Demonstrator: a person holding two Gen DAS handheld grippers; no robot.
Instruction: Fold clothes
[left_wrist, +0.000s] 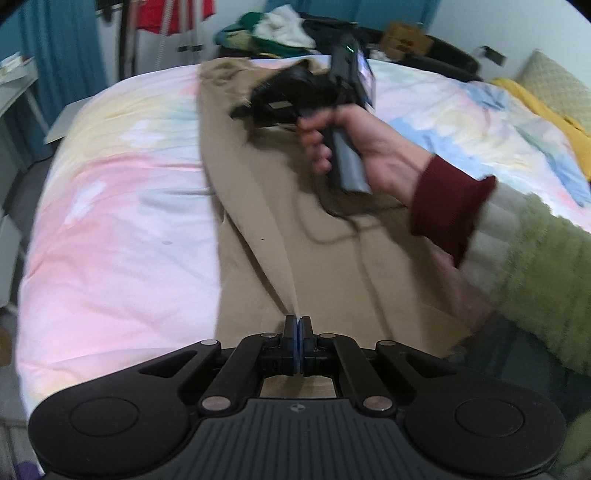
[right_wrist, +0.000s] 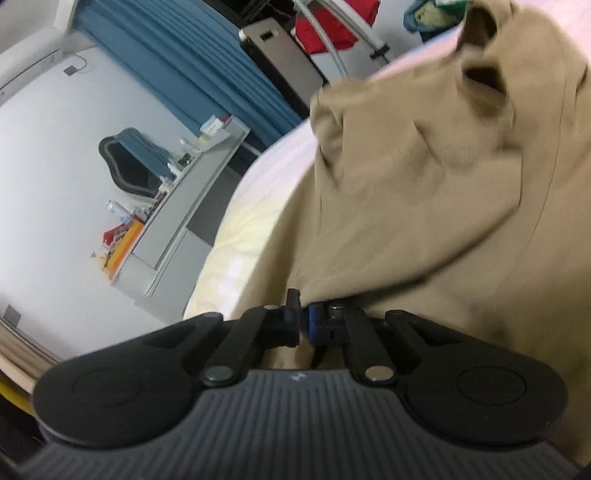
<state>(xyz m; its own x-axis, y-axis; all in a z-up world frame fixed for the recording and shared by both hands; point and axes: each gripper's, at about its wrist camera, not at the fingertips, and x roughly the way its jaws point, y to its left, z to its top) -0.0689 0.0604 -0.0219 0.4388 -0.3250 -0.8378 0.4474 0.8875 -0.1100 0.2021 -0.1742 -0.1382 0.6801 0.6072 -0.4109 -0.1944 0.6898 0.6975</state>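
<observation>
Tan garment (left_wrist: 280, 229) stretched lengthwise along bed (left_wrist: 122, 229), from near edge toward far edge. Left gripper (left_wrist: 298, 325) clamped on its near end, pads together on fabric. Right gripper (right_wrist: 303, 301) pinching bunched fold, lifted off bed. Right hand (left_wrist: 354, 144) blurred.

Black tool (left_wrist: 298, 325), maroon cuff (left_wrist: 448, 210), fuzzy green sleeve (left_wrist: 546, 280).

No legible text or labels anywhere.
</observation>
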